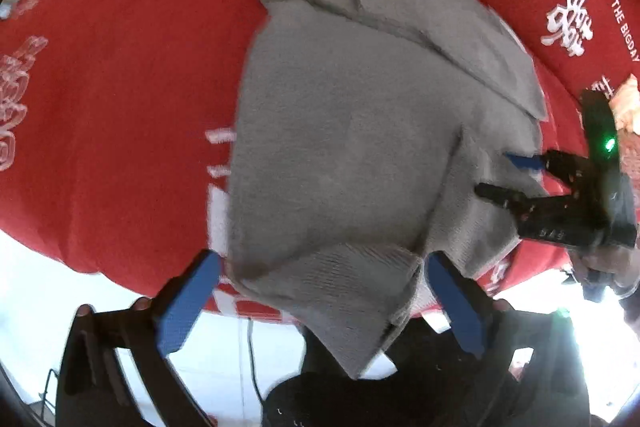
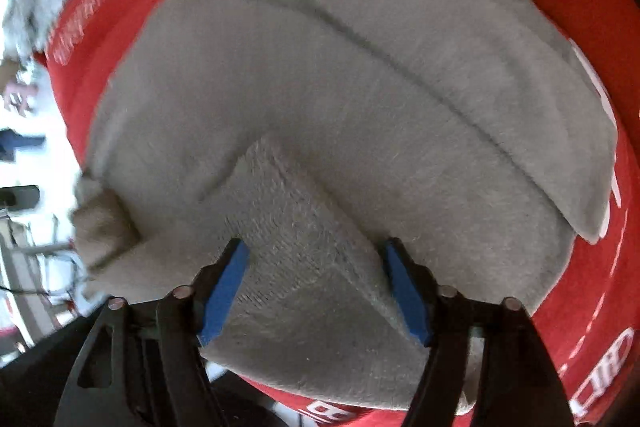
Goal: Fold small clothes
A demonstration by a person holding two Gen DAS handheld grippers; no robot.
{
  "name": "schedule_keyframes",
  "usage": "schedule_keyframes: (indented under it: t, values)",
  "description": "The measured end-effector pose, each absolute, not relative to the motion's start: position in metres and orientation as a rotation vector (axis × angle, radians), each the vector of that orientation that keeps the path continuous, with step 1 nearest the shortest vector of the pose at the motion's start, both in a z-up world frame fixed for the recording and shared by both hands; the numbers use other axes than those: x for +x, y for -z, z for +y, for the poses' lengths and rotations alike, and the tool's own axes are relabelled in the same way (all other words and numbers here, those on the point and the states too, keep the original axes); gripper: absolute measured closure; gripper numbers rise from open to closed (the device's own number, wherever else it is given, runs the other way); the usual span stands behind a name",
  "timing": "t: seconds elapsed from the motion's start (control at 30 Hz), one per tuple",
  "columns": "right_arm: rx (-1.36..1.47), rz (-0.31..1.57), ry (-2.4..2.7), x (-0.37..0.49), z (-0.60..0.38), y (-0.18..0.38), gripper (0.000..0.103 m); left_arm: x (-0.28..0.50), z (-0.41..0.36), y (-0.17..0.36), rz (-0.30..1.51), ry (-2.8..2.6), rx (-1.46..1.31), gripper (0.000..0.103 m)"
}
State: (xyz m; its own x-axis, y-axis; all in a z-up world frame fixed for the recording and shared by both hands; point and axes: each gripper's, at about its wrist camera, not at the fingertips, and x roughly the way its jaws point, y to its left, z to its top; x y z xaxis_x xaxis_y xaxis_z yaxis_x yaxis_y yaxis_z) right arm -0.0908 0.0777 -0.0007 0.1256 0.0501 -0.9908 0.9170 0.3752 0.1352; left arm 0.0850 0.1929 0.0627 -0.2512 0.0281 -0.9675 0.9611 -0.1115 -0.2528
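The grey knitted garment (image 2: 320, 107) lies part-folded on the red printed cloth (image 1: 120, 67); the left gripper (image 1: 320, 291) stands spread wide, the right gripper (image 2: 316, 279) half-spread astride a folded flap, evidently poised to grasp.

Grey knit garment (image 1: 344, 147) spread flat on red printed cloth, partly folded. Long flap (image 2: 460, 67) laid over far side, edge seen as diagonal ridge. Ribbed band (image 2: 296, 227) folded onto body at near edge, lying tilted. 1 corner (image 1: 352, 347) seen hanging past near edge of cloth. Texture fuzzy; detail blurred.
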Motion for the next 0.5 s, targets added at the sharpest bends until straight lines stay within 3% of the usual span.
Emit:
schedule_keyframes:
  t: [0.03, 0.07, 0.1, 0.33, 0.5]
  values:
    - [0.960, 1.326, 0.821, -0.086, 0.080, 0.001, 0.070, 0.085, 0.193, -0.062, 1.351, 1.468, 1.178, 0.001]
    - [0.937, 1.331, 0.824, -0.084, 0.082, -0.002, 0.090, 0.087, 0.193, -0.061, 1.349, 1.452, 1.180, 0.001]
    - [0.913, 1.334, 0.836, -0.082, 0.084, -0.008, 0.096, 0.089, 0.194, -0.060, 1.345, 1.431, 1.186, 0.001]
    - [0.838, 1.123, 1.156, -0.127, 0.074, -0.089, 0.096, 0.105, 0.181, -0.076, 1.283, 1.408, 1.159, 0.001]
    - [1.056, 1.042, 1.294, -0.192, 0.049, -0.074, 0.096, 0.105, 0.157, -0.089, 1.235, 1.444, 1.140, 0.001]
